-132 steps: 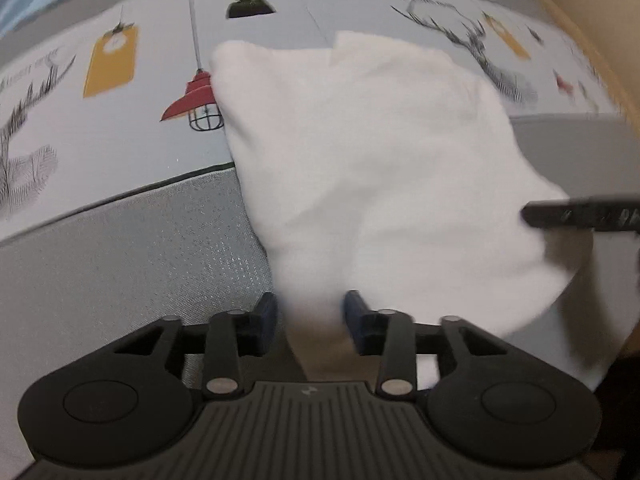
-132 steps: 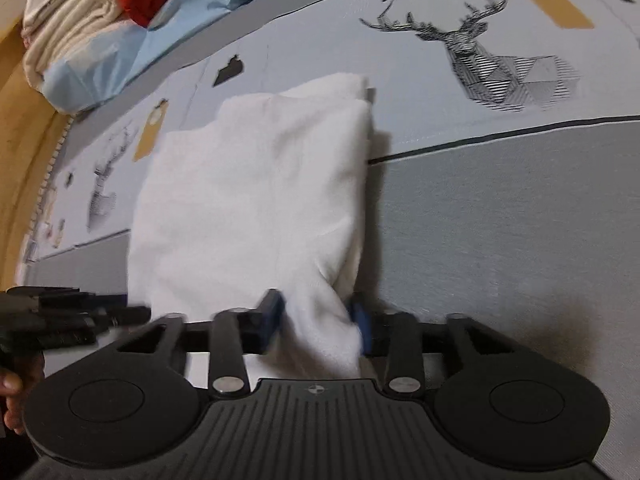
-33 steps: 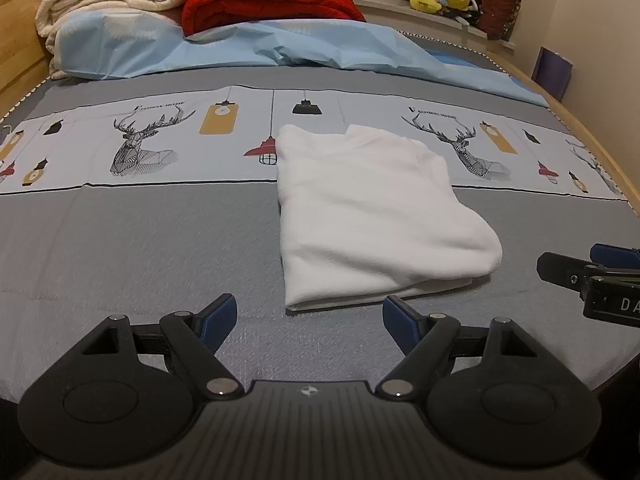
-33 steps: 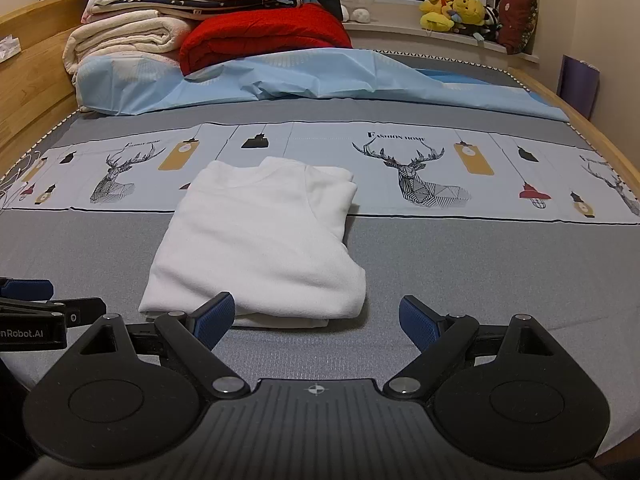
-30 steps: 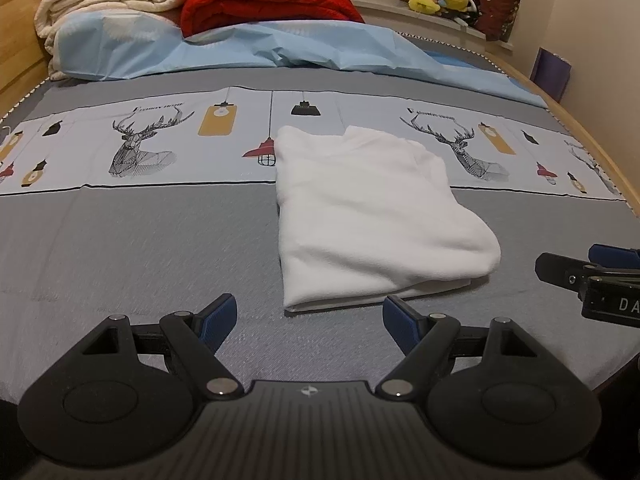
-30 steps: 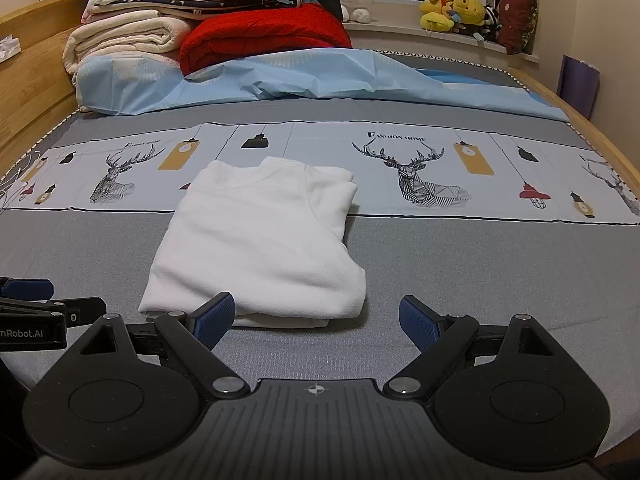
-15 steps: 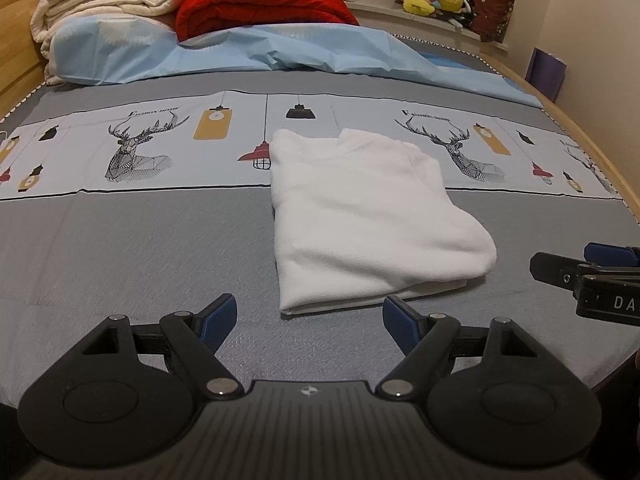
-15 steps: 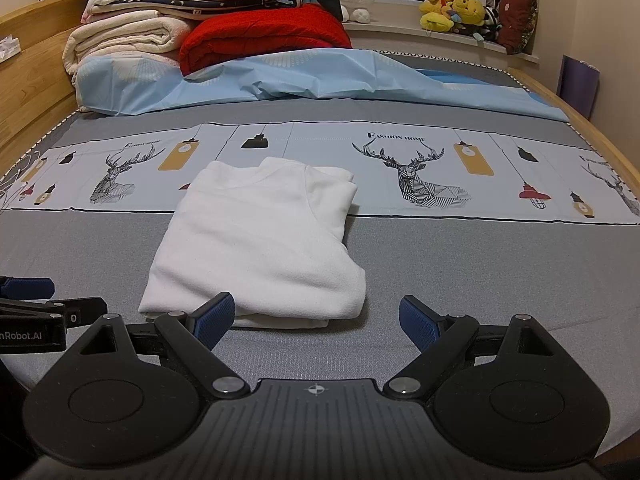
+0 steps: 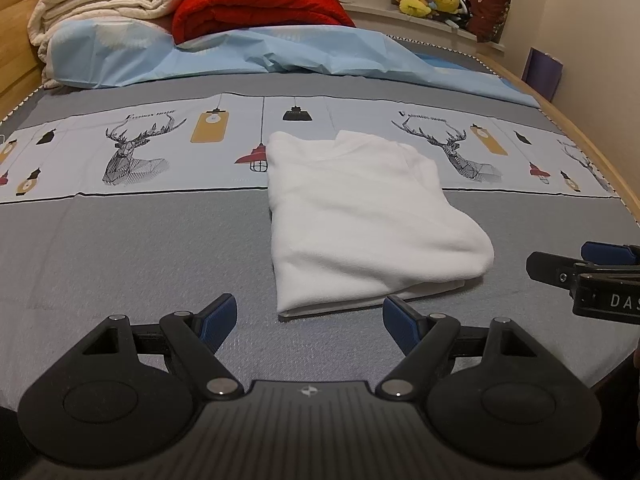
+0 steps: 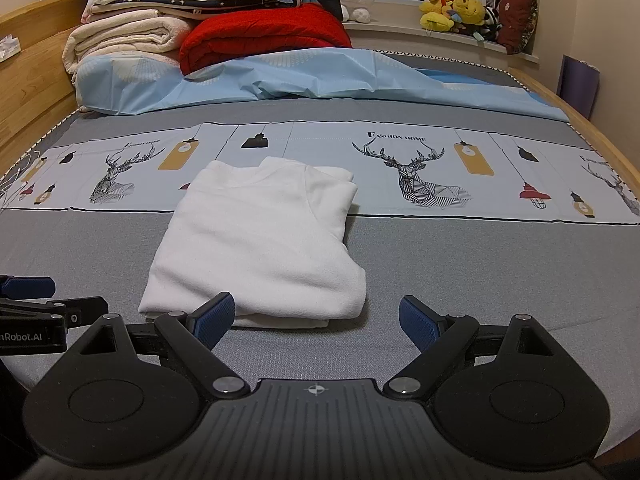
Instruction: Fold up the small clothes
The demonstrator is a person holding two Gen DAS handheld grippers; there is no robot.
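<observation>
Both claws hang released: left claw [image 9: 309,318] and right claw [image 10: 316,318] grip nothing. The folded white garment [image 10: 256,248] lies flat on the bed [image 10: 480,264], toward twelve o'clock of each claw.

Right gripper [image 9: 560,264], seen from the left wrist: cut off by the right edge, lettering truncated to "DAS". Left gripper [image 10: 60,296], seen from the right wrist: cut off by the left edge, label truncated to "nRobot.AI". White garment [image 10: 256,248]: inner folded layers hidden beneath the top layer. Plush toys [image 10: 452,10] on the sill: too small to identify.
</observation>
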